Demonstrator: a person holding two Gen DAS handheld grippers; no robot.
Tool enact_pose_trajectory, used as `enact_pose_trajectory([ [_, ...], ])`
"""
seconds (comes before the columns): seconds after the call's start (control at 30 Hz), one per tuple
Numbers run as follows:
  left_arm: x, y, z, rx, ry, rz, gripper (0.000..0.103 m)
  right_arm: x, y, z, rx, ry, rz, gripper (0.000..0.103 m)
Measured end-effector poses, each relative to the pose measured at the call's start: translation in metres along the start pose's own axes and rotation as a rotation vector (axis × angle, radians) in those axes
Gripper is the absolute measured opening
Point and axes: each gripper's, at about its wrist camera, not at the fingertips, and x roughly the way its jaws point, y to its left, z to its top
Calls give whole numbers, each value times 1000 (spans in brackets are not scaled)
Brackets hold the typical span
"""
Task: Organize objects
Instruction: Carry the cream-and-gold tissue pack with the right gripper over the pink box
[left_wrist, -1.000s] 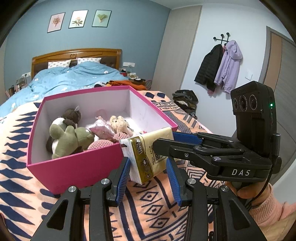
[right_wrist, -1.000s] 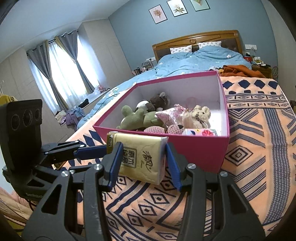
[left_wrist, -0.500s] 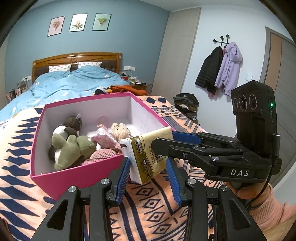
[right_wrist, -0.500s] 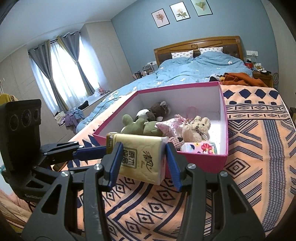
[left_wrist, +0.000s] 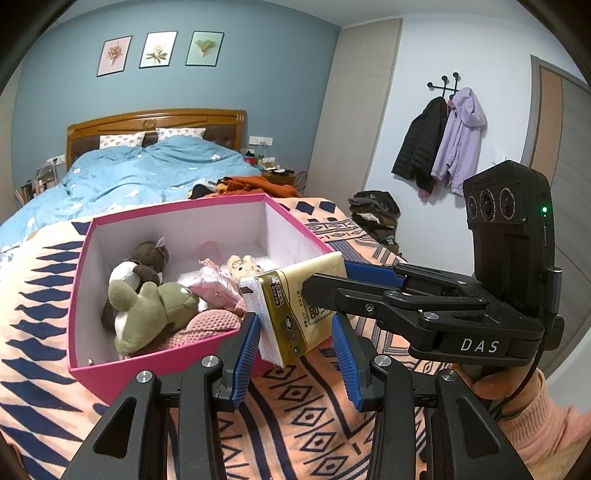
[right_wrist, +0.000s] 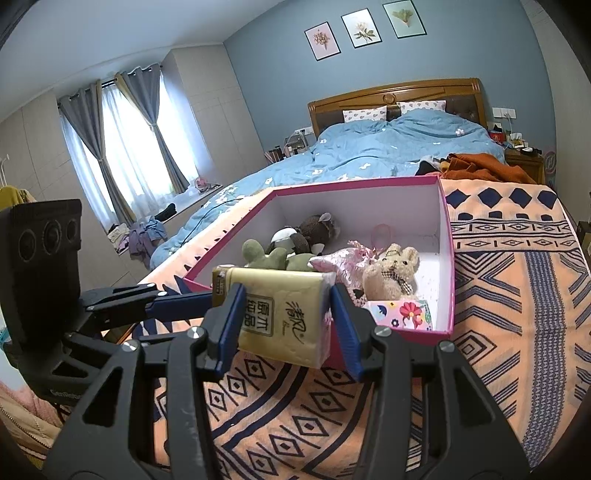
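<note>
A yellow tissue pack (left_wrist: 299, 314) hangs above the patterned blanket (left_wrist: 314, 435), just short of the near wall of a pink box (left_wrist: 173, 218) of soft toys on the bed — the carrying step of a bedroom tidy-up, by the look of it.

At left in the left-wrist view, a green plush (left_wrist: 147, 310) and a brown plush (left_wrist: 147, 254) fill the box's left half, with a pink satin pouch (left_wrist: 214, 288) and a small beige bear (left_wrist: 242, 264) towards the middle. The left claw (left_wrist: 295, 354) is spread wide: its left pad lies at or just beside the pack's white end, though contact cannot be told, and its right pad stands clear of the pack. To the right, the right claw (left_wrist: 332, 277) reaches in from the side and is clamped on the pack, so the right claw alone appears to carry the weight.

From the right wrist the pack (right_wrist: 280, 321) sits squarely between both blue pads of that claw (right_wrist: 284, 321), tilted and overlapping the box's near rim (right_wrist: 447, 258). Beyond it lie the bear (right_wrist: 391, 273) and a flowered packet (right_wrist: 402, 310) in the box's near right corner.

The likely next move is a short lift forward over the rim and a release into the open floor at the box's right side, with the left claw kept out of the way; the near wall is the snag to avoid.
</note>
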Motion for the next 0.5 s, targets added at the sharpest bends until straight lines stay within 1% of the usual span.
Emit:
enact_pose_trajectory([
  [0.5, 6, 8, 13, -3, -4, 16, 41, 9, -2, 13, 4, -13, 1, 50],
])
